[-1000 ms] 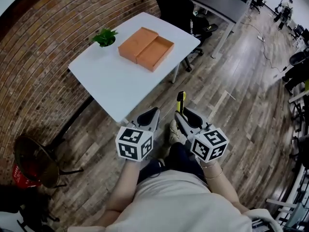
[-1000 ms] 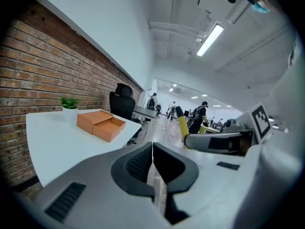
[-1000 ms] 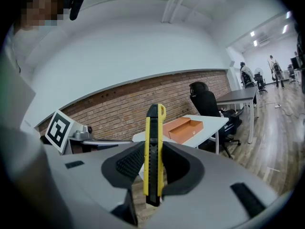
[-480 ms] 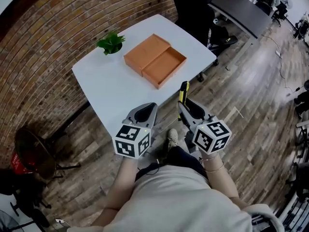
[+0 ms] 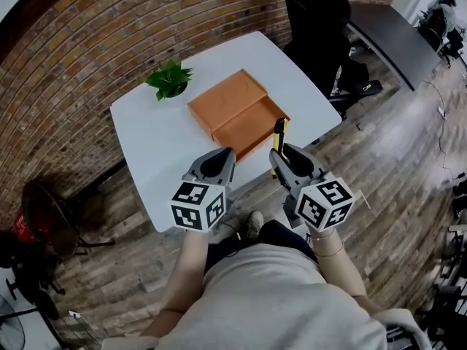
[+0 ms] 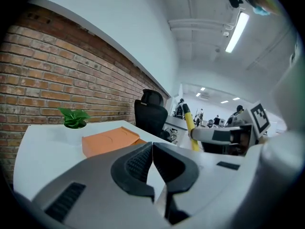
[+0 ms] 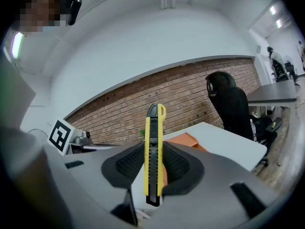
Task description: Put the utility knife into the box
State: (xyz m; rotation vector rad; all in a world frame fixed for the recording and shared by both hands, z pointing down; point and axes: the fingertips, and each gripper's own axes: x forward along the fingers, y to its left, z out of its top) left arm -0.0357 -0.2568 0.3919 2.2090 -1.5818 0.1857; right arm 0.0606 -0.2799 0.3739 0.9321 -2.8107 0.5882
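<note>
Closest in, a person in a pale shirt holds out both forearms, each hand carrying a grey two-jaw gripper topped by a cube with black-and-white square markers. The left gripper (image 5: pixel 225 152) (image 6: pixel 152 151) has its ribbed black pads pressed together with nothing between them. The right gripper (image 5: pixel 278 154) (image 7: pixel 153 165) is clamped on a slim yellow and black utility knife (image 5: pixel 278 133) (image 7: pixel 153 149), pinched about halfway along its body and standing upright, its black end pointing up above the jaws. Both grippers hover side by side at the near edge of a white rectangular table (image 5: pixel 149 148), so the utility knife is up in the air in that grip and not inside the box. Just beyond the jaws, on the table, lies a flat orange cardboard box (image 5: pixel 252 122) in two halves set against each other. The open tray is the half nearer the right gripper and shows only its bare orange floor. The half behind it (image 5: pixel 225 98) presents a closed flat top, so what it holds cannot be seen. Farther back, near the table's far left corner, stands a small green leafy plant (image 5: pixel 170 78) in a white pot. Beyond the table come a black office chair (image 5: pixel 321 20), a red brick wall (image 5: pixel 87 35), a wooden plank floor (image 5: pixel 387 152) and a dark desk (image 5: pixel 394 31).
</note>
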